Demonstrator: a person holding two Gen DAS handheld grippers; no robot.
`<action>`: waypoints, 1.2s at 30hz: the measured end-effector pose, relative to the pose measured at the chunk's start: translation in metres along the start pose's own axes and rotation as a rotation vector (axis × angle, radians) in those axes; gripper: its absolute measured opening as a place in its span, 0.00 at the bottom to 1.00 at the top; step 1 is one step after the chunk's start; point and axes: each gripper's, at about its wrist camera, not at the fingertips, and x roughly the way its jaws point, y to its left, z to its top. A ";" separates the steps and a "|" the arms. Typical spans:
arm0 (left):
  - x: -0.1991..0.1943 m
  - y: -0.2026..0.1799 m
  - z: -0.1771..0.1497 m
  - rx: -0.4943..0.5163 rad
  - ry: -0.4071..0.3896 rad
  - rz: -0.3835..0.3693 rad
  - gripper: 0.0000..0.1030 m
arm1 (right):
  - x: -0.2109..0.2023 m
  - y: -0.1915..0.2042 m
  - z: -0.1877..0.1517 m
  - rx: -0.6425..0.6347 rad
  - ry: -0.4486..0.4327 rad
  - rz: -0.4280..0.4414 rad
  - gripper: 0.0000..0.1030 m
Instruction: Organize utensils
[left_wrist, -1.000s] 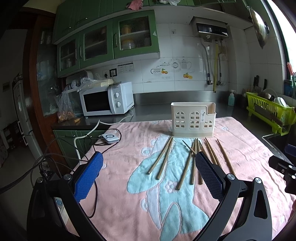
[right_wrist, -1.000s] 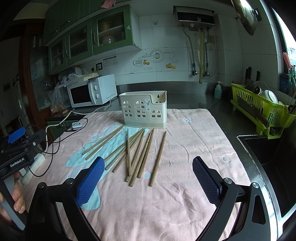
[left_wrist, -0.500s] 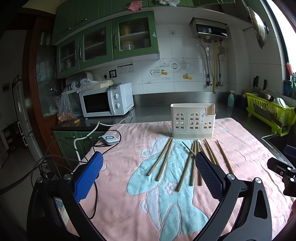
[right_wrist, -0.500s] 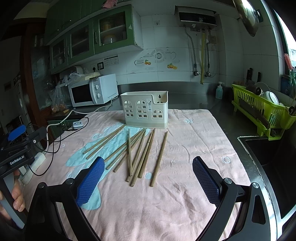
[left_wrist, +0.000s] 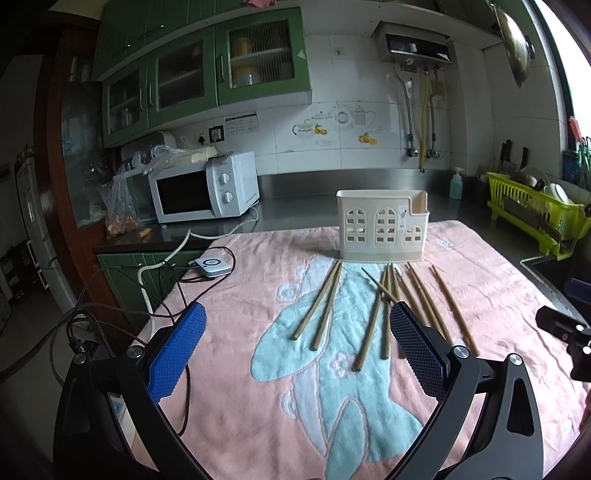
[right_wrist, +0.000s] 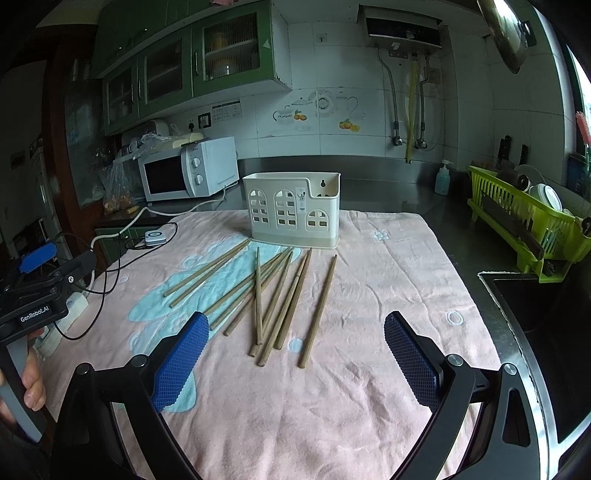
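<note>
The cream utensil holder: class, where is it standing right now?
In both views the utensil holder stands upright at the pink towel's far edge, just beyond the chopsticks.

We see a towel (right_wrist: 369, 280) spread over the counter (right_wrist: 436, 206), with the utensil holder (right_wrist: 293, 214) standing upright near its far edge and the chopsticks (right_wrist: 284, 299) lying loose on the towel just in front of it, fanned toward us, two of them (left_wrist: 323, 304) set apart to the left. Behind and left of the holder sits the microwave (left_wrist: 205, 188) against the wall, and a small puck-shaped device (left_wrist: 212, 266) lies at the towel's left edge. At the far right stands the dish rack (right_wrist: 528, 225), with the sink (right_wrist: 535, 306) just before it.
</note>
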 end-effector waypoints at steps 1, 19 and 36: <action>0.003 0.001 -0.001 0.004 0.005 0.005 0.96 | 0.002 -0.001 -0.001 0.002 0.007 0.006 0.90; 0.121 0.004 -0.017 0.056 0.262 -0.138 0.52 | 0.069 -0.014 -0.004 0.004 0.154 0.037 0.74; 0.213 0.005 -0.028 0.078 0.453 -0.206 0.27 | 0.117 -0.013 0.002 0.024 0.232 0.089 0.52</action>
